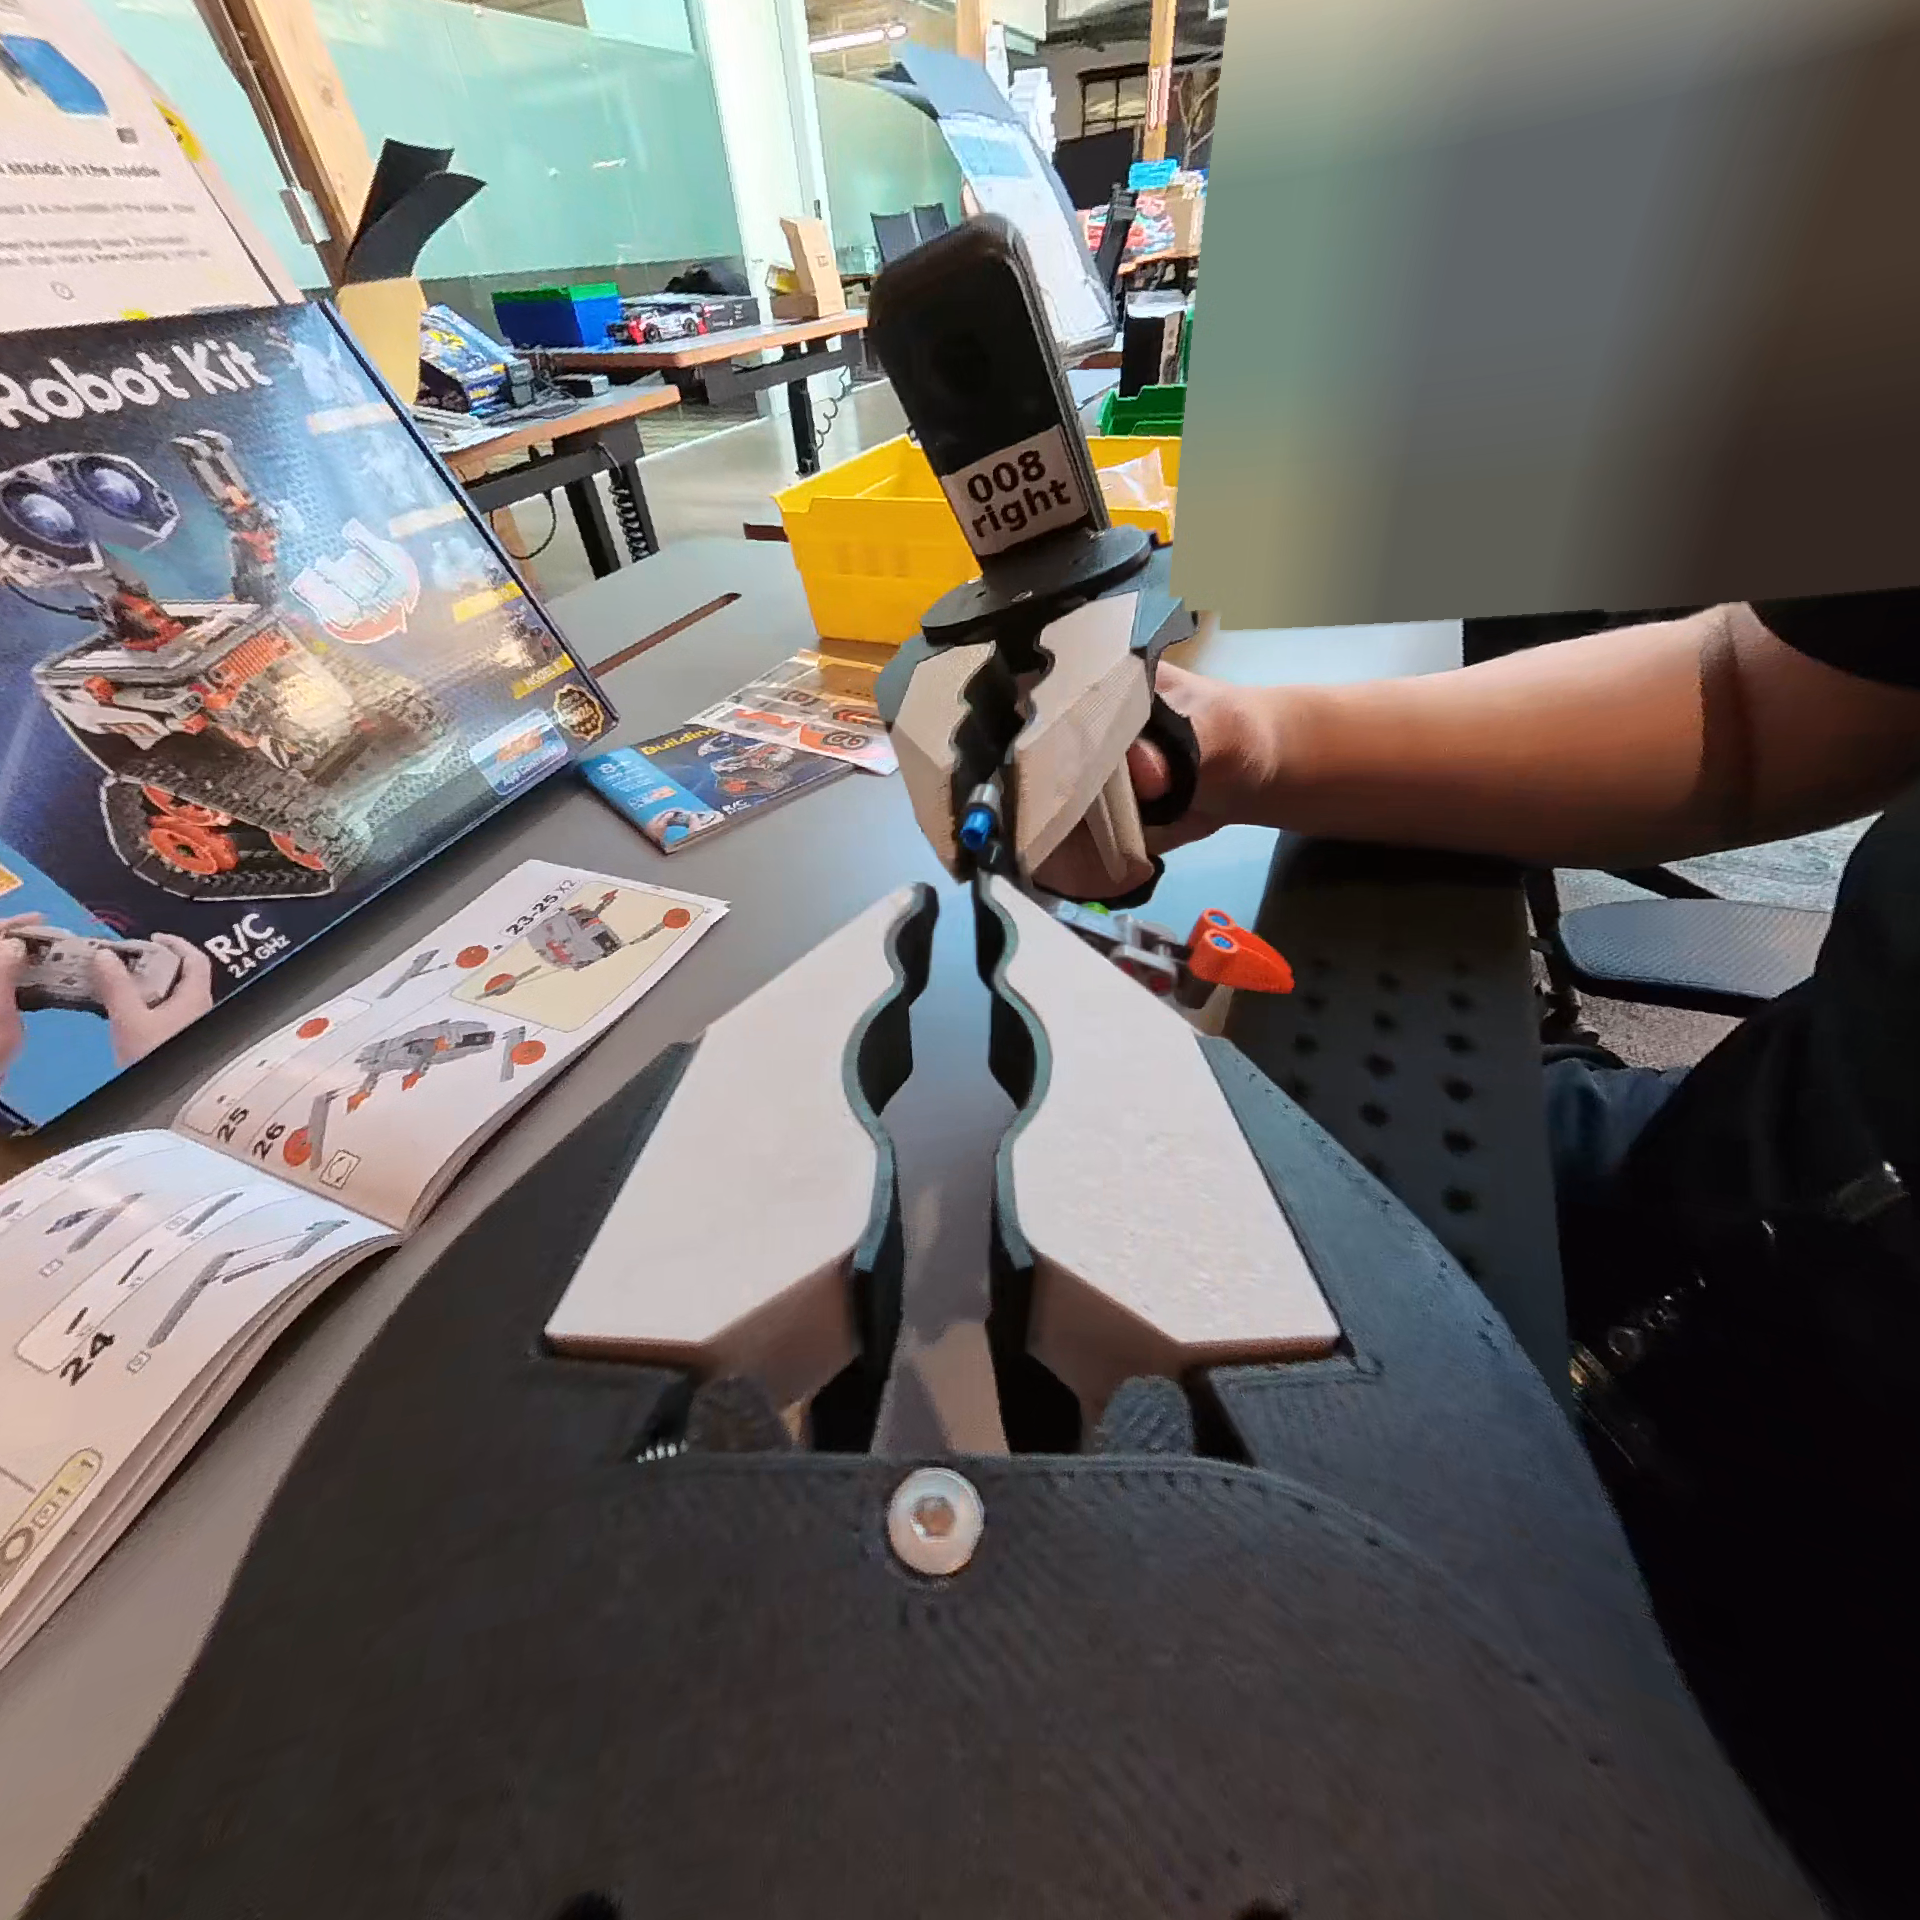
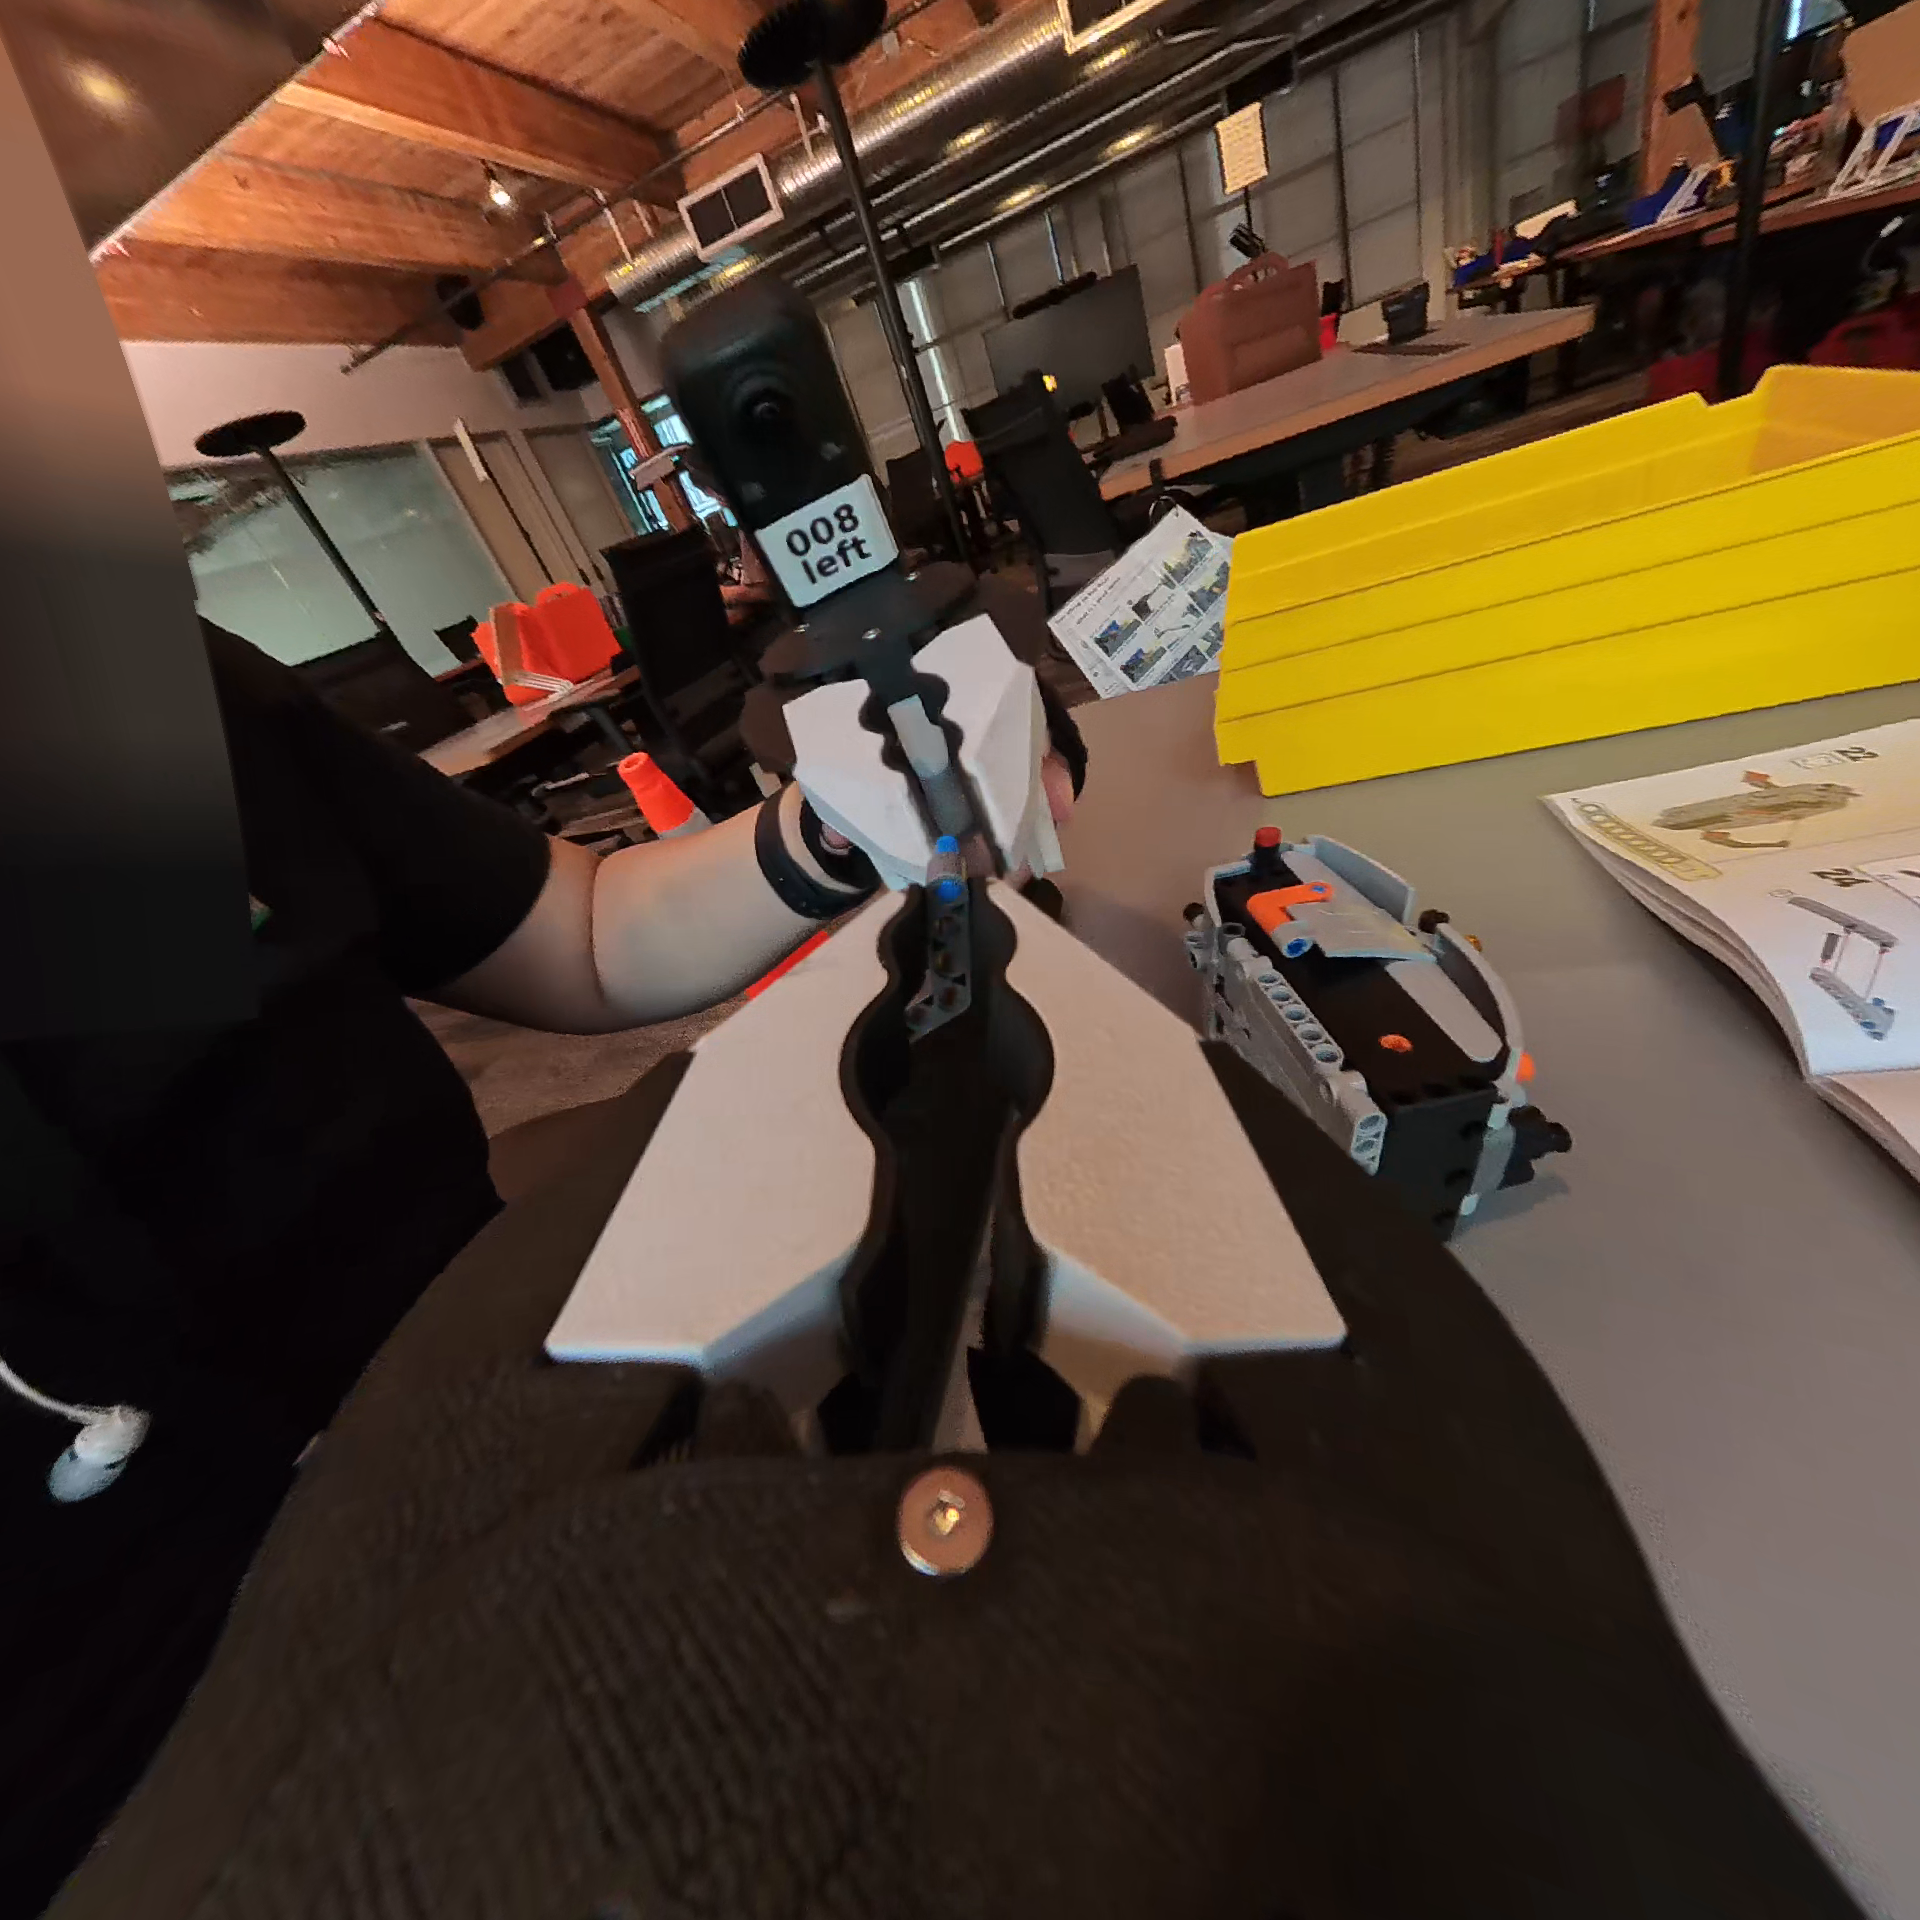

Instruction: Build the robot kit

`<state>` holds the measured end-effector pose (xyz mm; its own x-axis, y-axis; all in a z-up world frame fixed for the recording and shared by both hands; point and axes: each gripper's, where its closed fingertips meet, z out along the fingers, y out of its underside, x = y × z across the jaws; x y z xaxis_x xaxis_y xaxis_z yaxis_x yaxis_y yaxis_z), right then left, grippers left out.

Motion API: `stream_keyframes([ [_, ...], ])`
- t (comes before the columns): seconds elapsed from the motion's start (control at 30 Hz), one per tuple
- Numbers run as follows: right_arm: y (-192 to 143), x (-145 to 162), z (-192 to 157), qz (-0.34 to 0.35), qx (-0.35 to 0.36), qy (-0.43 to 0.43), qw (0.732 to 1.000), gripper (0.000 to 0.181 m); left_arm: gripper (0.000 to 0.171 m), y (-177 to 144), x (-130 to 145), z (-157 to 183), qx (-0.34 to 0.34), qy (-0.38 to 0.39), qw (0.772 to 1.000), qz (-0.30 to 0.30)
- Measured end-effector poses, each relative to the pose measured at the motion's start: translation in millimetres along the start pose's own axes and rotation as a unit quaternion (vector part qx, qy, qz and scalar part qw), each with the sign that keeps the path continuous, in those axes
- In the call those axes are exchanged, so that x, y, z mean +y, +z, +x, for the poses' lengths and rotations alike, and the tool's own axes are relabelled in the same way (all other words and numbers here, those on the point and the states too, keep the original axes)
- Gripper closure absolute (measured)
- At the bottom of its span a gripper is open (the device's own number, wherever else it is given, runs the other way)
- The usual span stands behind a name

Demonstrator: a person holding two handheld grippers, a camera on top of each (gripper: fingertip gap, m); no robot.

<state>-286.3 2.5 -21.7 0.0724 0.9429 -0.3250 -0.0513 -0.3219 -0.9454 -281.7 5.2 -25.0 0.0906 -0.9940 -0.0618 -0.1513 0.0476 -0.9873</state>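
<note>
Room: workshop with wooden ceiling, long tables, glass walls.
Table [image 2: 1714, 1403]: grey; yellow bins [image 2: 1558, 603] at its far edge, open manual [image 1: 312, 1122] and kit box [image 1: 239, 644] along one side.
Left gripper [image 1: 951, 904]: held level, tip to tip with the other; fingers [image 1: 769, 1122] closed on a thin dark beam [image 2: 940, 977].
Right gripper [image 2: 951, 894]: bare forearm reaches in from the side; fingers clamped on a grey rod [image 2: 930, 769] with a blue pin [image 1: 975, 828].
Model [image 2: 1361, 1029]: grey-black brick build, on the table just beside the right gripper.

Grey table [image 2: 1714, 1351] bears booklet [image 2: 1766, 914].
</note>
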Motion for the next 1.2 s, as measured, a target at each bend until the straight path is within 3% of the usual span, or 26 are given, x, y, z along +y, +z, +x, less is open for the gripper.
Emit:
stream_keyframes([
  [0.13, -1, 0, -3, -0.009, -0.007, -0.003, 1.000, 0.175, 0.158, 0, -6, 2, 0.017, -0.021, 1.000, 0.003],
  [0.43, 0, 5, -2, -0.021, -0.006, 0.013, 1.000, 0.174, 0.169, 8, -6, 8, 0.032, -0.036, 0.999, -0.006],
  [0.6, 1, 3, -3, -0.016, -0.002, 0.003, 1.000, 0.174, 0.169, 6, -7, 8, 0.062, -0.118, 0.991, 0.004],
  [0.73, 1, 5, -4, -0.036, 0.019, -0.064, 0.997, 0.174, 0.169, 6, -7, 10, 0.074, -0.169, 0.983, 0.005],
  [0.97, -1, 7, -15, -0.085, 0.070, -0.261, 0.959, 0.174, 0.170, 5, -10, 25, 0.143, -0.319, 0.936, -0.031],
  [1.07, 0, 3, -18, -0.076, 0.078, -0.268, 0.957, 0.174, 0.169, 3, -13, 27, 0.155, -0.373, 0.914, -0.035],
  [1.13, -1, -3, -19, -0.048, 0.055, -0.199, 0.977, 0.174, 0.160, -1, -21, 23, 0.144, -0.335, 0.931, -0.013],
  [1.2, -4, -11, -24, -0.015, 0.014, -0.124, 0.992, 0.174, 0.148, -7, -22, 12, 0.092, -0.243, 0.966, -0.009],
])
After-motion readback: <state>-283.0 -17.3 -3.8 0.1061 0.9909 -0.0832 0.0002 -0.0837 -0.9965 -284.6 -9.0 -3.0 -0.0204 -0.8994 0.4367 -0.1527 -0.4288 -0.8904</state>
